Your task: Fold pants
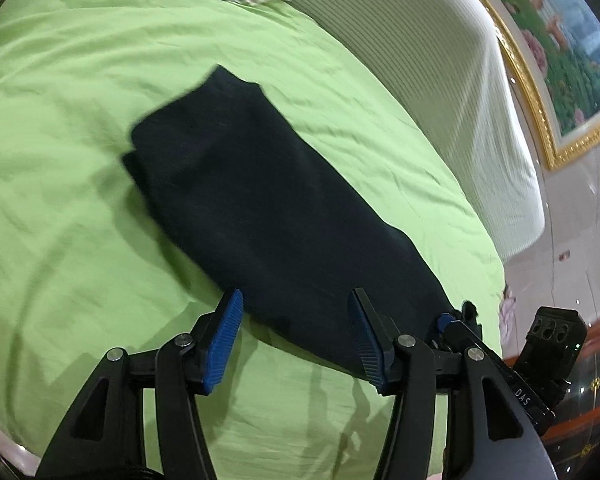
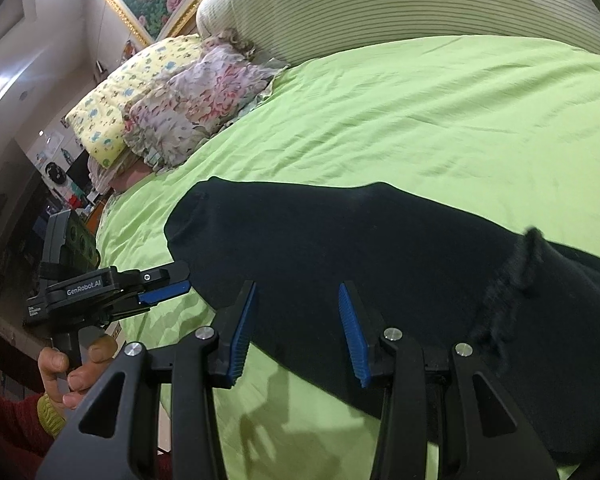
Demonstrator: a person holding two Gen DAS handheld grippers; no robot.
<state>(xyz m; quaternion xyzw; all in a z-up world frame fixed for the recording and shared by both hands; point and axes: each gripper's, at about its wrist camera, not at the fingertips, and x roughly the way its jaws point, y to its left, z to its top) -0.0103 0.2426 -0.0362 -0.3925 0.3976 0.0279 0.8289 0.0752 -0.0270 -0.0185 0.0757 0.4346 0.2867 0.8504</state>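
Pants, dark and folded into a long bundle, lie across my green bedsheet. Left gripper hovers over the near end, jaws parted, nothing pinched. Right gripper likewise stands open above the cloth. Floral pillows sit at the headboard, well apart.

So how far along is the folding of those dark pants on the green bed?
Mostly done, it seems: the pants lie on the green sheet as a narrow, layered bundle. Nothing is in hand; the left gripper and right gripper both stand open with no cloth pinched. One frayed end trails long, so perhaps one more fold or some tidying is left.
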